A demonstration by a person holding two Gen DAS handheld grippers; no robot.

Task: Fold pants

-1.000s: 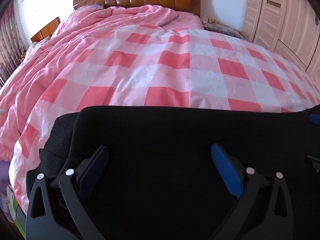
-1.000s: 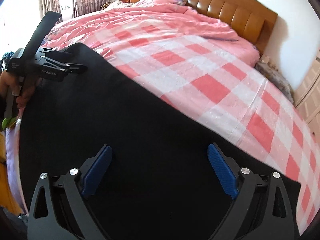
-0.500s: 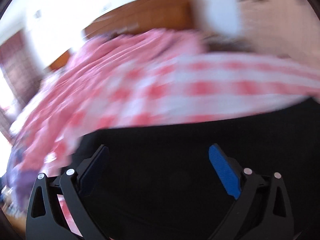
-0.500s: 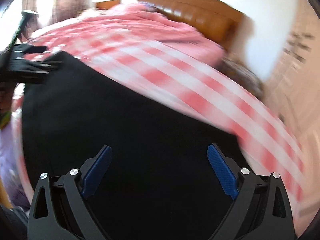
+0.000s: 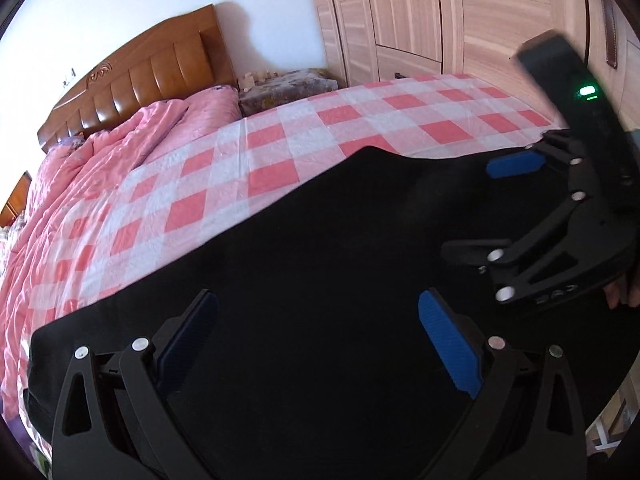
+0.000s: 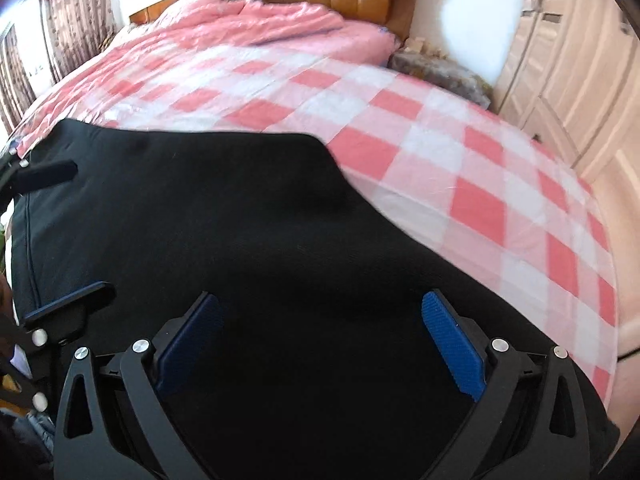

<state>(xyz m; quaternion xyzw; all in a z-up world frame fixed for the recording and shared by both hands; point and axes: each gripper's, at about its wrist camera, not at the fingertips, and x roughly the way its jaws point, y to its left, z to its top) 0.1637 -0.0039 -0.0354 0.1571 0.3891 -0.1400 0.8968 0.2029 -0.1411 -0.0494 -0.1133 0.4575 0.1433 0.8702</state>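
The black pants [image 5: 340, 248] lie flat on the pink checked bedspread [image 5: 280, 148], along the near edge of the bed; they also fill the lower part of the right wrist view [image 6: 240, 220]. My left gripper [image 5: 316, 336] is open and empty, hovering over the pants. My right gripper [image 6: 320, 332] is open and empty over the pants too. It also shows in the left wrist view [image 5: 480, 212] at the right, open. The left gripper shows at the left edge of the right wrist view [image 6: 60, 240].
A wooden headboard [image 5: 132, 84] and a bunched pink duvet [image 6: 260, 20] are at the far end of the bed. A wardrobe [image 5: 460, 20] stands along the right side, with a cluttered nightstand [image 5: 284, 84] beside it. Curtains [image 6: 60, 28] hang at the far left.
Both grippers have swung toward the right end of the pants and come closer together. Both stayed open. The pants lie as before.
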